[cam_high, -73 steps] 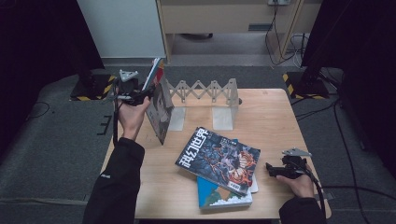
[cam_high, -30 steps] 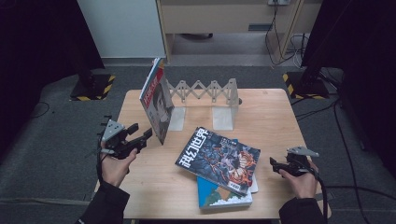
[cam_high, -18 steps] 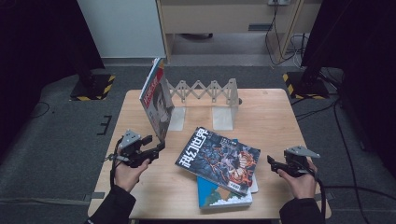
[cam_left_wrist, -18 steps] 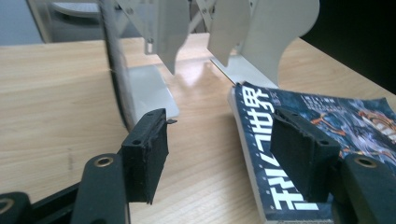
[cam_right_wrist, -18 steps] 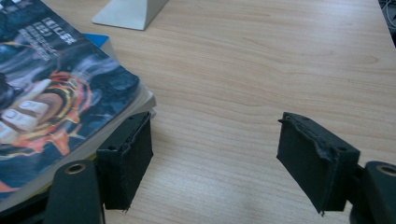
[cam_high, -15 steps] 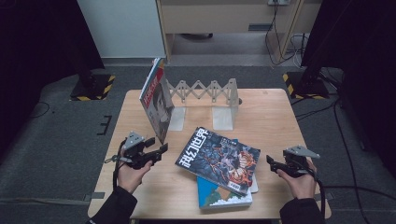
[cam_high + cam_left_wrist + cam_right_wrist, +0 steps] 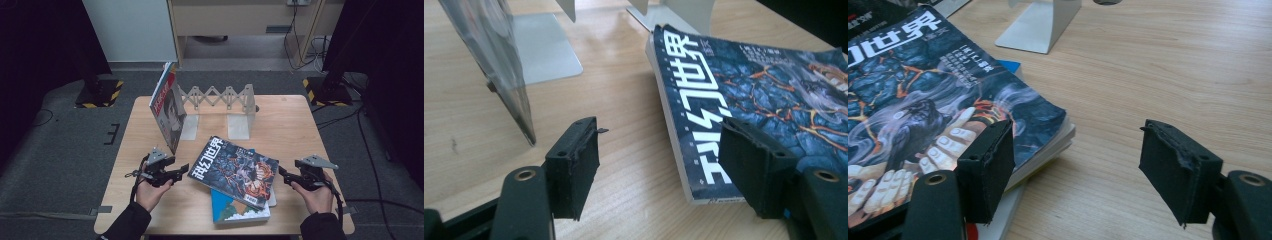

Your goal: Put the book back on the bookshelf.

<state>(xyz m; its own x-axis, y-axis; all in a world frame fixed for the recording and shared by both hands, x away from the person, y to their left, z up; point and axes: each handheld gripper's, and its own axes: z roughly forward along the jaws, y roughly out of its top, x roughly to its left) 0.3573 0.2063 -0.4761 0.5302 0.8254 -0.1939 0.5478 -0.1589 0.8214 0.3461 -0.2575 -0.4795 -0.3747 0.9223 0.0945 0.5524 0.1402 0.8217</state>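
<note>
A dark magazine (image 7: 235, 170) with white characters lies flat on a small stack, over a blue book (image 7: 235, 212). My left gripper (image 7: 184, 168) sits low at the magazine's left corner. In the left gripper view its jaws (image 7: 659, 135) have just been opening; they stand apart, the magazine's (image 7: 744, 85) spine corner by the right jaw, pads off it. My right gripper (image 7: 281, 173) is at the stack's right corner. Its jaws (image 7: 1075, 132) have just been closing but remain open, the magazine's (image 7: 923, 100) corner just inside the left jaw. Another magazine (image 7: 167, 112) stands leaning at the rack.
A grey folding rack (image 7: 220, 96) with metal bookend plates (image 7: 239, 127) stands at the back of the wooden table (image 7: 295, 130). The standing magazine's (image 7: 494, 55) lower corner hangs close to my left jaw. Black stands and cables ring the table on the floor.
My left hand came down from the standing magazine, then moved right to the flat magazine's left corner. The right hand edged slightly toward the stack. The books have not shifted.
</note>
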